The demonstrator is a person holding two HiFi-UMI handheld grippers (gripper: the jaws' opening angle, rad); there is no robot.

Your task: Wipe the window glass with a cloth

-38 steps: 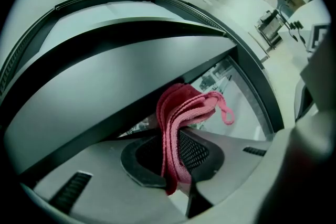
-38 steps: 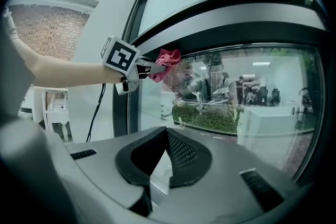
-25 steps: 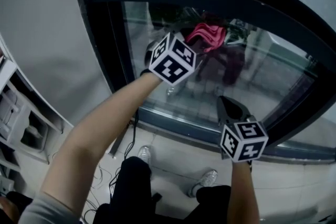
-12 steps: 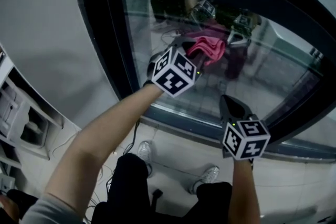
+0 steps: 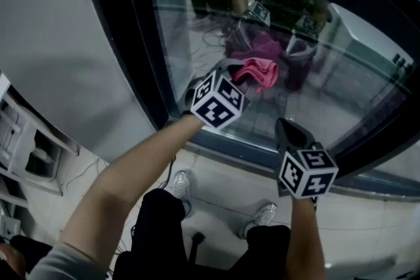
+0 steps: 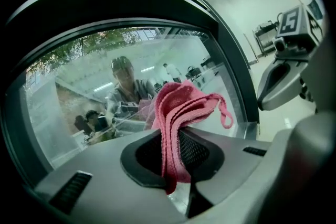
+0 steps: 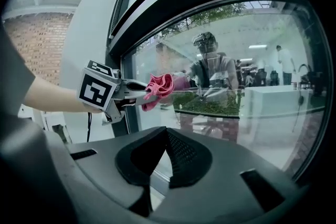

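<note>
While the left hand-held gripper (image 6: 176, 165) clamps the pink cloth (image 6: 181, 107) at the window glass (image 5: 328, 75), with the right hand-held gripper (image 7: 165, 157) closed and empty: wiping seemingly underway, next stroke needs steady contact.

Head view steeply down onto window glass (image 5: 328, 98), gripper views close, facing that glass

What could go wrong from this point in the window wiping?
The cloth is pinched by one fold in the left gripper, the rest bunched loose; it might slip out under pressure. If it shifts, the hard jaw tips could scrape the glass. The shut, empty right gripper hangs near the lower frame and could knock it.
</note>
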